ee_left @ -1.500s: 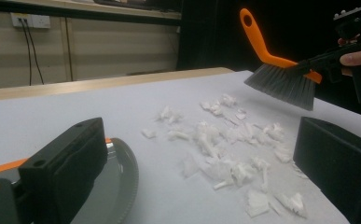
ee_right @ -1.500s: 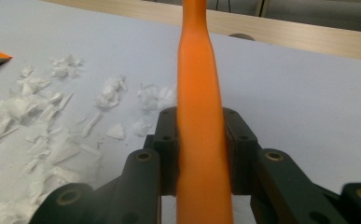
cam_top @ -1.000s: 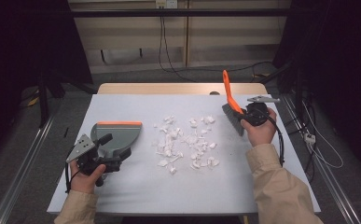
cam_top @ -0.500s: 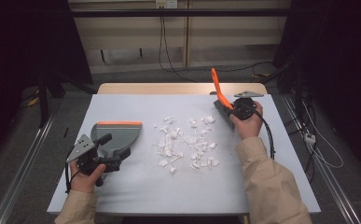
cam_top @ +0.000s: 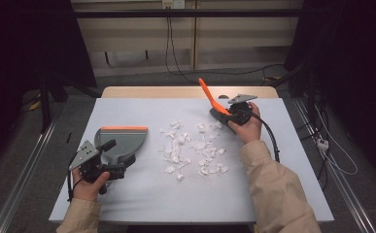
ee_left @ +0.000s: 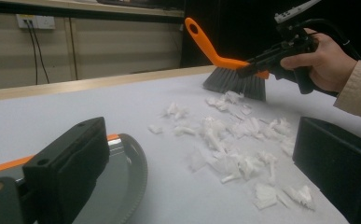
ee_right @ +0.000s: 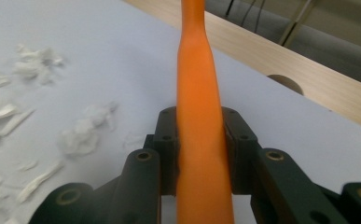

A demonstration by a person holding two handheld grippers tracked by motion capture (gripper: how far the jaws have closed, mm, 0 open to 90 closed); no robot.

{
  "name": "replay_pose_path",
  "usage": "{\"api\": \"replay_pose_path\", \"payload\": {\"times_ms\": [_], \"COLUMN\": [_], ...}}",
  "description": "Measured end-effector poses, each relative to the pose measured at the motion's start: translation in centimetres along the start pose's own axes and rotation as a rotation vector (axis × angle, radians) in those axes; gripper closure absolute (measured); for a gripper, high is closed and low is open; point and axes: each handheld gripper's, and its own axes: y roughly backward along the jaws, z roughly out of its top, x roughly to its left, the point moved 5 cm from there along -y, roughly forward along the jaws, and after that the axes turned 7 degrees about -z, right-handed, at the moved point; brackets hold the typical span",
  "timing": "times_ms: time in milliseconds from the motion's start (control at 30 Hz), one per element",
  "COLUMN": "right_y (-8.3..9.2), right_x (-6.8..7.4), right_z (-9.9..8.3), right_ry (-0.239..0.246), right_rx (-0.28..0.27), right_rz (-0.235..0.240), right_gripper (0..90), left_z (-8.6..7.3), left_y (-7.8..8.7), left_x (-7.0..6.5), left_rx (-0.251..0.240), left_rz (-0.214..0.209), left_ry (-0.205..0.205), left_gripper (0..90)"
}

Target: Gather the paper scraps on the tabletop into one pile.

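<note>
Table (cam_top: 142,204): white top, bare near edge and left side. Dustpan (cam_top: 120,141): grey, orange lip, grasped by left tongs (cam_top: 109,158), left of scraps. Brush (cam_top: 213,104): orange handle clenched in right tongs (ee_right: 201,154); bristles at far edge of paper scraps (cam_top: 190,150).

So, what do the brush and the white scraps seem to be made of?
Brush: smooth orange handle with a slight sheen, probably plastic; dense grey bristles, likely synthetic. White scraps: matte, crumpled and torn at the edges, probably tissue or thin paper.
</note>
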Motion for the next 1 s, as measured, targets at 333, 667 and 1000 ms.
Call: {"api": "replay_pose_path", "payload": {"times_ms": [333,667,1000], "right_y": [2.6,5.6,6.9], "right_x": [3.0,6.4,4.9], "right_z": [-1.0,-2.1,-0.4], "right_ry": [0.112,0.106,0.062], "right_rx": [-0.004,-0.018,-0.086], "right_rz": [0.131,0.278,0.244], "right_gripper": [71.5,71.6,71.6], "left_z": [0.0,0.0,0.0], "left_y": [0.0,-0.2,-0.3], "left_x": [0.0,-0.3,-0.2], "left_rx": [-0.003,-0.002,0.002], "left_rz": [-0.004,-0.007,-0.007], "left_ry": [0.005,0.006,0.002], "left_gripper": [3.3,3.4,3.4]}}
